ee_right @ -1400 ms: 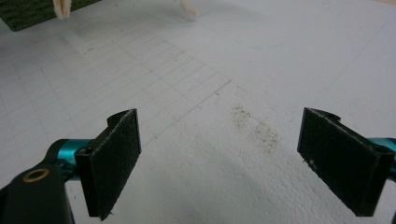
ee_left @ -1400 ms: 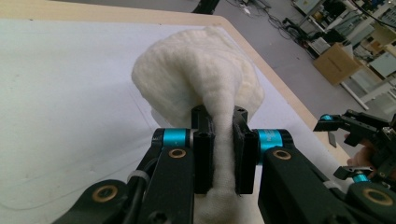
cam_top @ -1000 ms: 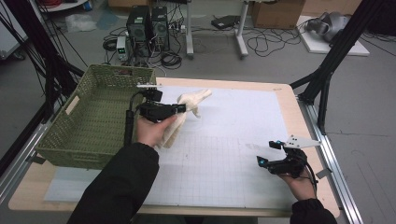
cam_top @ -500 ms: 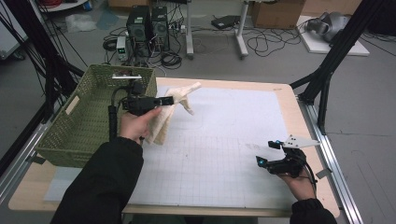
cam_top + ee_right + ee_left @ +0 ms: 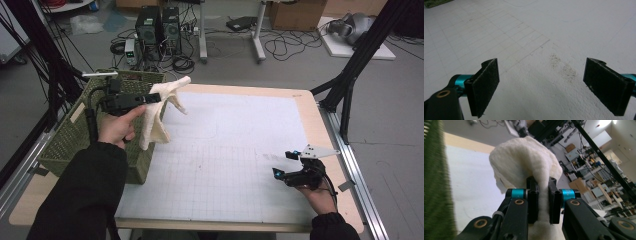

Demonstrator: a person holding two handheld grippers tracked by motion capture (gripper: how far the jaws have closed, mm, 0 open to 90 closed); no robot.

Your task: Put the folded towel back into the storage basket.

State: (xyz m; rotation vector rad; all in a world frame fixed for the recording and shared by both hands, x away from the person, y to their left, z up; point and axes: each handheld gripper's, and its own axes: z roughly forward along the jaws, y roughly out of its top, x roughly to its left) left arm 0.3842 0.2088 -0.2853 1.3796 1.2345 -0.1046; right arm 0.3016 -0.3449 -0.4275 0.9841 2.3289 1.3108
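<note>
Nearest, the right gripper [image 5: 292, 172] rests at the table's [image 5: 240, 220] near right edge, jaws wide apart with nothing between them, unmoved. Farther off, the left gripper [image 5: 150, 98] is clamped tight on a cream towel [image 5: 155, 117] — since a second ago it has lifted it off the white mat [image 5: 235, 135] and carried it left, over the green wicker basket's [image 5: 65, 145] rim. A drop into the basket looks close.
</note>
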